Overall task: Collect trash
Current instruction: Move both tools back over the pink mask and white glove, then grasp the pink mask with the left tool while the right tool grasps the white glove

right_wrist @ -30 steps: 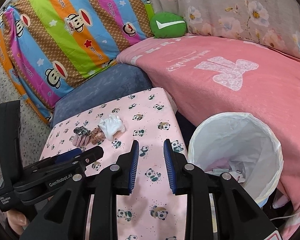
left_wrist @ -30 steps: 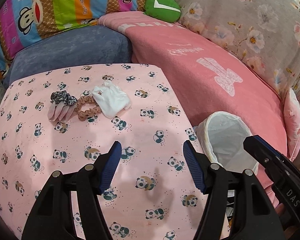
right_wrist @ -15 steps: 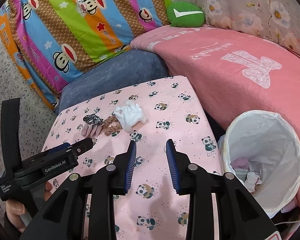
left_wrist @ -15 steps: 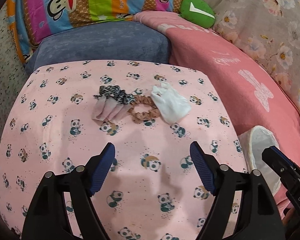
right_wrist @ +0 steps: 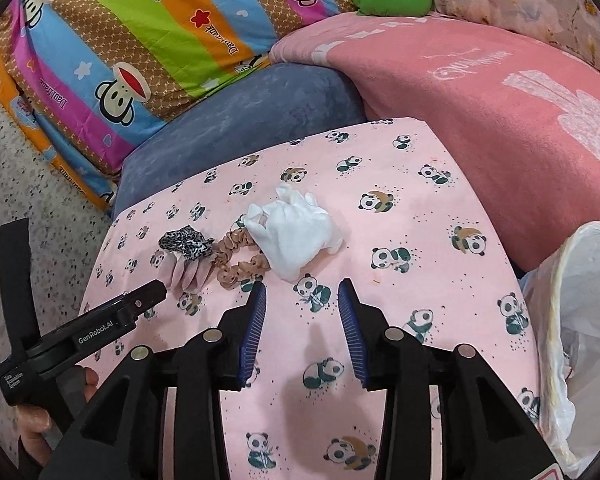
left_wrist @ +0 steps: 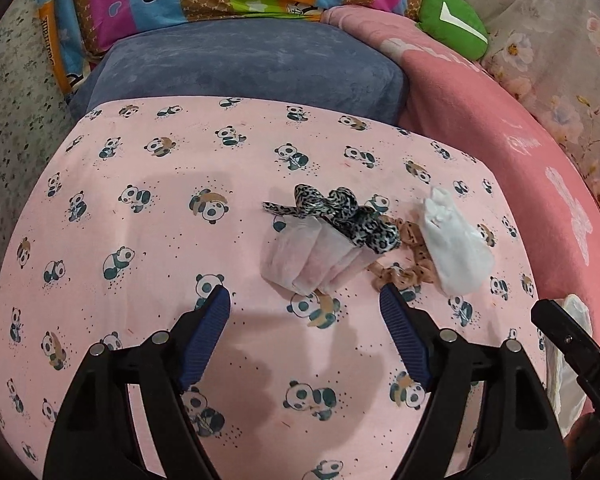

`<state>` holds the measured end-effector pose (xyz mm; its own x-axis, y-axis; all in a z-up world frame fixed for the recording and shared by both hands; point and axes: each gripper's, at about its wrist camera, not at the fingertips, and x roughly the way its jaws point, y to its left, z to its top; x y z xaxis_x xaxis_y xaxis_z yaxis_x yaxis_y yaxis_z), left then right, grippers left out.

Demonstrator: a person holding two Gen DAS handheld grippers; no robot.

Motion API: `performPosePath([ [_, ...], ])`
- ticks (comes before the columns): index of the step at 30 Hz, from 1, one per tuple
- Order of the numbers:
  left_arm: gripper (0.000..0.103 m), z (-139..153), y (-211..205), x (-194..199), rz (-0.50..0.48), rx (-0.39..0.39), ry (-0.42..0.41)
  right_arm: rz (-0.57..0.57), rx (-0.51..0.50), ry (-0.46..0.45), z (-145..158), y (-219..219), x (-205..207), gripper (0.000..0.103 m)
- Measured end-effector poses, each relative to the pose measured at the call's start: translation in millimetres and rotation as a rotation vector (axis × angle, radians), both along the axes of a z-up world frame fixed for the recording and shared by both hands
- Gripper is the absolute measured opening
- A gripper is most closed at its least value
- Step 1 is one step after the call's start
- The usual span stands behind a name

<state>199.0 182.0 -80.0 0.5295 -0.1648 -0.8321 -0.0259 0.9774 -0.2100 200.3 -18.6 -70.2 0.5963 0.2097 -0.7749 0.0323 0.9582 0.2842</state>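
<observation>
Fingers of my left gripper stand wide apart and empty above the panda-print tabletop, just short of a pink tissue. My right gripper is opening, empty, near the white tissue; a lined trash bin stands beside the tabletop.

Both wrist views angled steeply down, close over panda-print cloth, sharing white tissue, right view further right
</observation>
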Motion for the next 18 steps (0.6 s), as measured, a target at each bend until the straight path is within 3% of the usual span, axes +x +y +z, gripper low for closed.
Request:
performPosePath([
  [6, 0.073, -14.8, 6.3, 18.8, -0.009, -0.042, 0.025, -0.011, 0.009, 0.033, -19.3, 4.8, 36.7, 0.042],
  [9, 0.065, -19.0, 8.9, 22.2, -0.024, -0.095, 0.031, -0.016, 0.008, 0.046, -28.9, 7.7, 51.4, 0.042],
  [12, 0.054, -21.3, 13.7, 23.4, -0.036, -0.162, 0.035, -0.017, 0.013, 0.057, -34.0, 7.7, 58.2, 0.042],
  [15, 0.037, -24.3, 16.1, 23.2, -0.05, -0.198, 0.038, -0.009, 0.009, 0.066, -40.5, 10.1, 63.7, 0.042],
  [18, 0.024, -26.8, 15.0, 23.2, -0.065, -0.202, 0.041, -0.001, 0.014, 0.079, -46.7, 11.6, 65.4, 0.033],
])
